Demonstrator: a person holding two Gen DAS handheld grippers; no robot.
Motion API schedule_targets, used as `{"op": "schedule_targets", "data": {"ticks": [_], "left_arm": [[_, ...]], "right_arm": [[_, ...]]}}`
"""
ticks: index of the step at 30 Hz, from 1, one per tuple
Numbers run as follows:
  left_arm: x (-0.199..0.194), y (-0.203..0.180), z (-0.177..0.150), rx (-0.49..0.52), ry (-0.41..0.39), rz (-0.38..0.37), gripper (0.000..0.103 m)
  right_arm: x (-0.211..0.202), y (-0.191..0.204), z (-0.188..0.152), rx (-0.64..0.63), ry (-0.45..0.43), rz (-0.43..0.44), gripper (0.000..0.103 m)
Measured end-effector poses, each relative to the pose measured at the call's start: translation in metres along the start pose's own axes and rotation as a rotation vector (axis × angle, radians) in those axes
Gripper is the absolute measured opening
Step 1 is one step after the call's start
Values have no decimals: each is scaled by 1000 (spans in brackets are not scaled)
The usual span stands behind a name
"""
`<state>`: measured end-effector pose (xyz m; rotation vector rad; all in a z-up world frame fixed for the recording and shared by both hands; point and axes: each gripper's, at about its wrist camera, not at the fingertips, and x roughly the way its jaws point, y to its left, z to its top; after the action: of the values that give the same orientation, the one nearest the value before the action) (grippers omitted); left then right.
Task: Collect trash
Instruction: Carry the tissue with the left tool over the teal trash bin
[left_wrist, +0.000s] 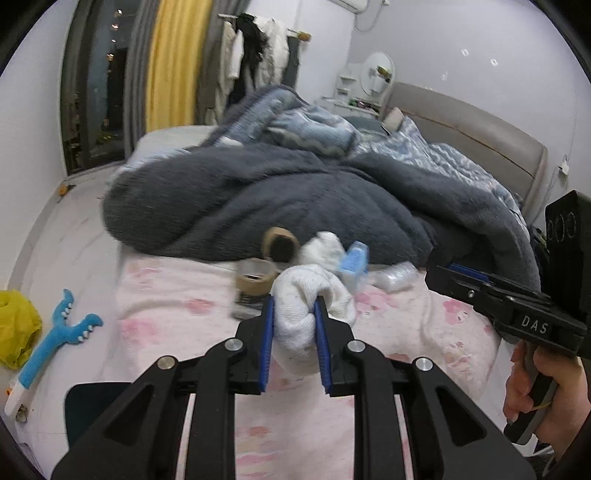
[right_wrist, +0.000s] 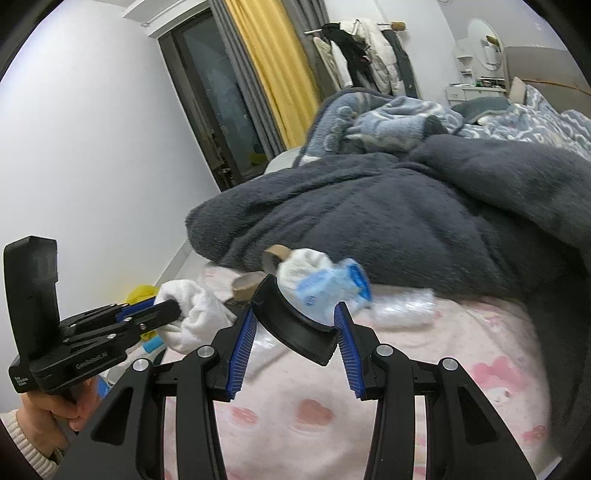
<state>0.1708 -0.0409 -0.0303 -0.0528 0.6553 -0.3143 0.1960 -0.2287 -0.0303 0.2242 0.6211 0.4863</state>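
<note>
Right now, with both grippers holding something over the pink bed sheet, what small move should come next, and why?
Probably carry both loads off the bed toward the crumpled yellow plastic bag on the floor. The left gripper is shut on a bunched white sock, and the right gripper is shut on a curved black plastic piece, so neither can pick up the cardboard rolls or other litter left on the sheet.

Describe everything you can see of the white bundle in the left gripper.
The white sock bundle is soft, ribbed knit fabric, rolled into a rounded wad, with small dark specks on it. The left gripper is shut on it, the blue ribbed pads pinching its middle so cloth bulges above and below them. It is held above the pink patterned sheet, in front of the brown tape roll. In the right wrist view it looks folded over itself, with no other object visibly touching it.
</note>
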Motion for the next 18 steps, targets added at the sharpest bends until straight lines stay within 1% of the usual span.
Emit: {"op": "schedule_targets", "data": {"ticks": [3,6,13,18], "left_arm": [[-11,19,-2,-13,-11,22,23],[-15,38,-9,-13,0,58,23],[-18,89,-32,-37,65,135,23],[-18,130,-50,-58,115,183,23]], "right_arm": [[9,17,4,-10,-4,23,44],[21,38,7,-30,-2,47,44],[47,85,9,-85,25,84,44],[68,116,0,-126,58,100,44]]}}
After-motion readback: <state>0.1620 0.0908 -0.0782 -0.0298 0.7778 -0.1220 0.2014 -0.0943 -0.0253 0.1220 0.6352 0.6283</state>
